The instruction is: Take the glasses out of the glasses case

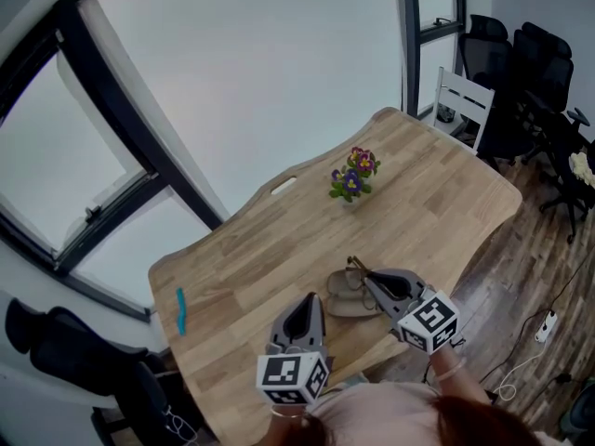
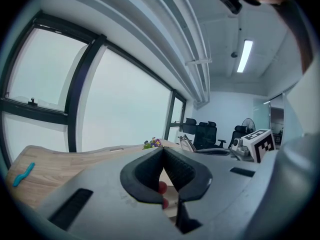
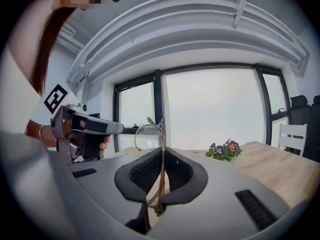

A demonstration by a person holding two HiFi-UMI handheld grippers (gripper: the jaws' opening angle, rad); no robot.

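Note:
Thin metal-framed glasses (image 3: 150,134) stand on edge between the pads of my right gripper (image 3: 162,151), which is shut on the frame. In the head view the glasses (image 1: 356,266) are held just above the open tan glasses case (image 1: 338,294), which lies on the wooden table (image 1: 279,249) near its front edge. That gripper (image 1: 370,277) reaches over the case from the right. To the left of the case is my left gripper (image 1: 313,298), apart from it. Its jaws (image 2: 163,150) are shut with nothing between them.
A small pot of purple flowers (image 1: 354,177) stands mid-table beyond the case. A blue object (image 1: 180,310) lies near the table's left edge. A white chair (image 1: 462,100) and black office chairs (image 1: 525,59) stand at the far right. Large windows run behind the table.

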